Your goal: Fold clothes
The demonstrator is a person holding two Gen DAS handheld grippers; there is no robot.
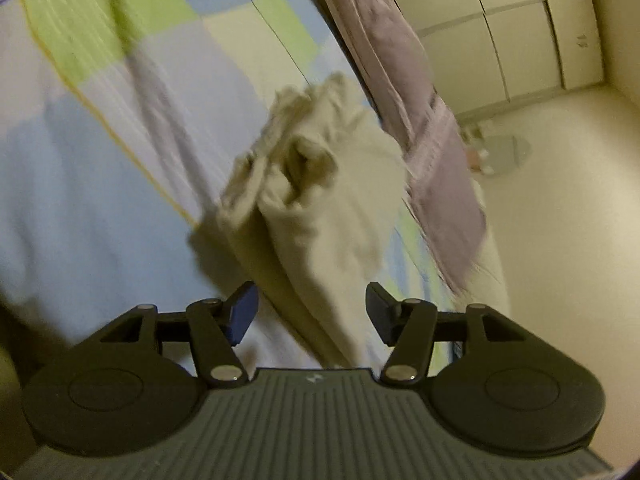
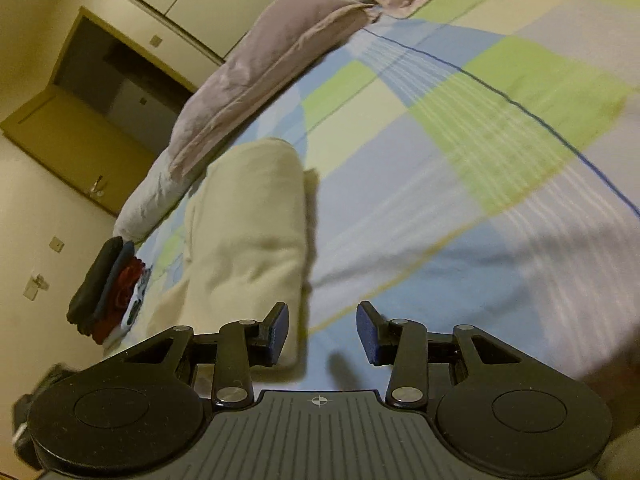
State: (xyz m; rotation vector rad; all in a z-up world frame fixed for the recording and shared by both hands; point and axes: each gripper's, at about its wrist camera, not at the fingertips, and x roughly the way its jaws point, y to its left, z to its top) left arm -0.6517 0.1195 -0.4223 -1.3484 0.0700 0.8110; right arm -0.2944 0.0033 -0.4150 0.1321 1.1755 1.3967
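While both grippers hover over the bedsheet, left gripper and right gripper stand released; cream garment lies folded at 12 o'clock.

A home bedroom: checked bedspread, pillows, wardrobe doors.

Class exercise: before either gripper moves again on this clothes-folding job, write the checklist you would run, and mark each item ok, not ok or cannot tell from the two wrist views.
1. Left gripper empty, jaws apart: ok.
2. Right gripper empty, jaws apart: ok.
3. Cream garment released and lying on the checked bedspread: ok.
4. Cream garment folded neatly: not ok; its far end looks bunched.
5. Stack of dark and red clothes sits apart from the cream garment: ok.
6. Whether more clothes wait to be folded: cannot tell.
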